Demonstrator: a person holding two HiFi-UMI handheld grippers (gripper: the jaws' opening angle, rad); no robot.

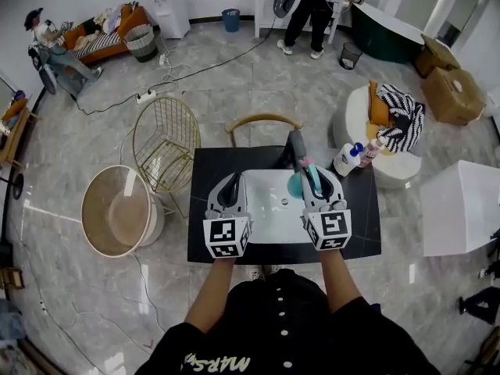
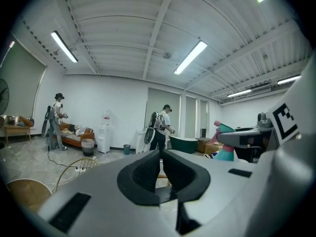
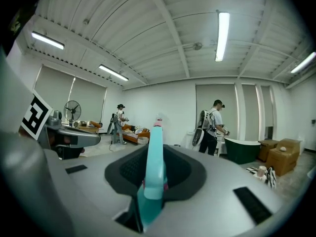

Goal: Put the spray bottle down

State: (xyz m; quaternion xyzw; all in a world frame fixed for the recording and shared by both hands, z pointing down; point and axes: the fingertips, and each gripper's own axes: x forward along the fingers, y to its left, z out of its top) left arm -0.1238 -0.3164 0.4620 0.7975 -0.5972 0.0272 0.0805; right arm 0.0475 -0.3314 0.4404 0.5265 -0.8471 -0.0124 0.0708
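The right claw is clamped on the neck of the teal plastic spray bottle with a pink nozzle, which hangs upright over the right edge of the white rectangular basin in the black table. The left claw, over the basin's left edge, is pinched together and empty. Setting down likely means lowering straight onto table right of the basin
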